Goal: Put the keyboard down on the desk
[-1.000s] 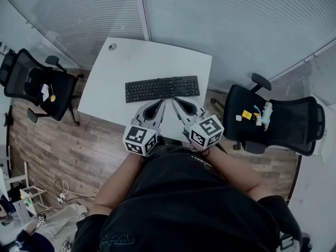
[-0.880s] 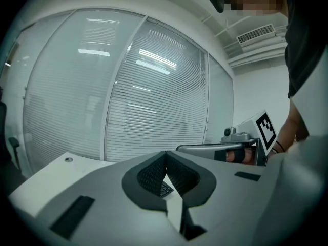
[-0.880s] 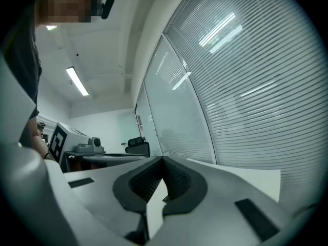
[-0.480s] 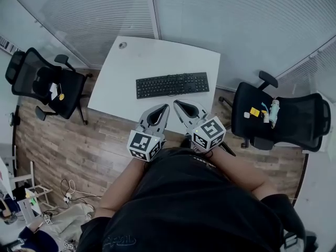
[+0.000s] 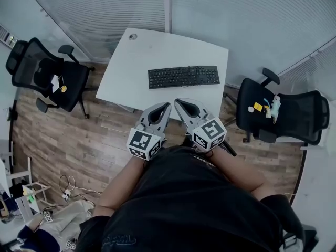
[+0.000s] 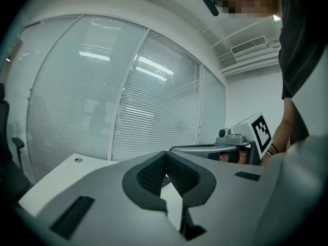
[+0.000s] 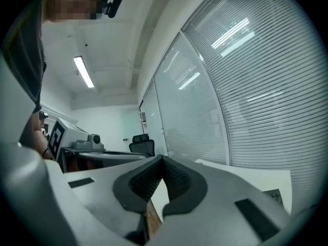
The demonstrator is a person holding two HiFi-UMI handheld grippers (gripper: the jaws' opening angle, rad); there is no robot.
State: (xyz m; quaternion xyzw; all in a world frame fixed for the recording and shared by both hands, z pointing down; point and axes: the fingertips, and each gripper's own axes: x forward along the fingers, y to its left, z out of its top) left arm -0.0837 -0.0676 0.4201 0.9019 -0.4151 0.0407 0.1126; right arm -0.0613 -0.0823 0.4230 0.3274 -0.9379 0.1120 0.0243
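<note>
The black keyboard [image 5: 184, 76] lies flat on the white desk [image 5: 128, 70], toward its right half. Both grippers are held close to the person's body, short of the desk's near edge and apart from the keyboard. My left gripper [image 5: 167, 105] is shut with nothing in it, its tips meeting [image 6: 165, 155] in the left gripper view. My right gripper [image 5: 177, 102] is likewise shut and empty, its tips together [image 7: 163, 159] in the right gripper view. The two grippers point toward the keyboard, their tips nearly side by side.
A black office chair [image 5: 47, 75] stands left of the desk. Another black chair [image 5: 281, 114] with small items on its seat stands to the right. A glass wall with blinds [image 5: 236, 14] runs behind the desk. The floor [image 5: 68, 140] is wood.
Desk and keyboard have slid rightward in the head view. The grippers have drawn back a little from the keyboard toward the body. Both stayed shut.
</note>
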